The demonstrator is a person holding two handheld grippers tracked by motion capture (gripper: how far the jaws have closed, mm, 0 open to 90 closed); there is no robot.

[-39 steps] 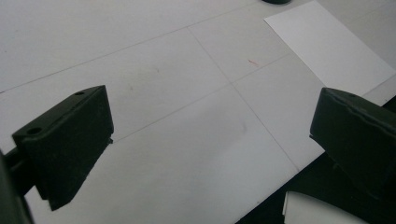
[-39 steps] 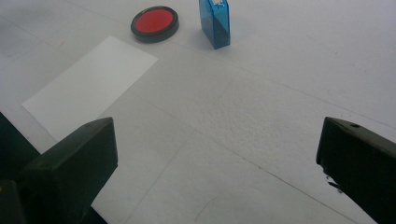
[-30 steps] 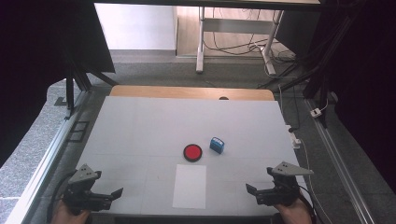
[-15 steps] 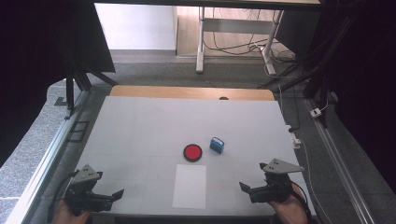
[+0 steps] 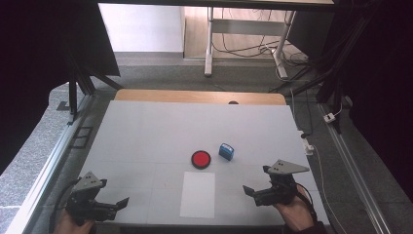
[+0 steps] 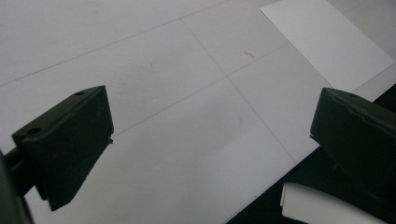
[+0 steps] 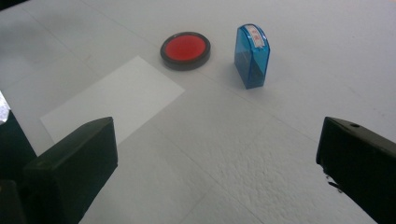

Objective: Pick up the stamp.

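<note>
Three things lie on the worktop [image 5: 146, 131] in the high view: one red ink pad [image 5: 200, 159], one blue stamp [image 5: 226, 151] just beside it, and one white paper sheet [image 5: 197, 194] nearer the person. Two tools sit low at the near edge, the left tool [image 5: 119, 204] at the near left corner, the right tool [image 5: 249, 191] right of the sheet, each held in a hand with its tip pointing inward toward the sheet. Since half a second ago the right tool has slid a little inward toward the sheet, while the left one has hardly moved.

In the left gripper view, the left tool [image 6: 210, 140] stands wide open over bare worktop with nothing between its jaws; one corner of the sheet [image 6: 327, 46] shows at upper right.

In the right gripper view, the right tool [image 7: 215, 158] is likewise wide open and empty. Ahead of it stand the stamp [image 7: 252, 56], upright, and the round pad [image 7: 185, 49] just beside it, with the sheet [image 7: 112, 102] to the left.
</note>
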